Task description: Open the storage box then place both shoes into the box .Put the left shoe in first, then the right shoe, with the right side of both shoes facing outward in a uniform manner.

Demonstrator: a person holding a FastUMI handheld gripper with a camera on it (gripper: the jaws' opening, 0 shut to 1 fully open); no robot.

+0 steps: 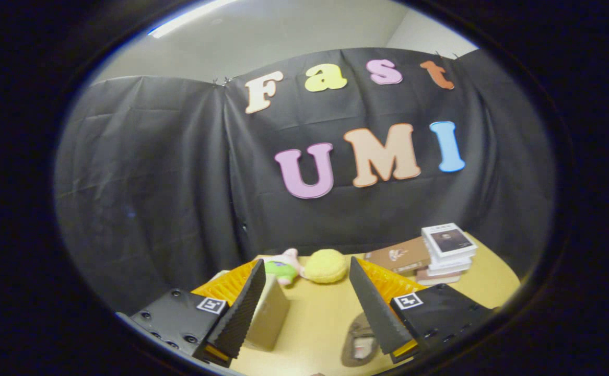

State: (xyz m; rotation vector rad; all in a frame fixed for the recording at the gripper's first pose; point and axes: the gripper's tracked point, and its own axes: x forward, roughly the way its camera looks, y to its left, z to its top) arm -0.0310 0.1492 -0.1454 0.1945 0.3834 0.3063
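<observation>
The yellow surface (320, 324) carries a beige storage box (269, 316) beside the left finger. Books (443, 253) are stacked far right. One shoe (359, 344) lies low between the fingers of the gripper (307, 308), wide apart and empty.

1. The left finger (242, 308) is covering part of the storage box (270, 316), hiding whether it is open.
2. The right finger (375, 313) is overlapping a blurred shoe (359, 342).
3. The pink plush toy (286, 266) is lying partly hidden behind the box.
4. The lower books in the book stack (443, 253) are showing edges alone.
</observation>
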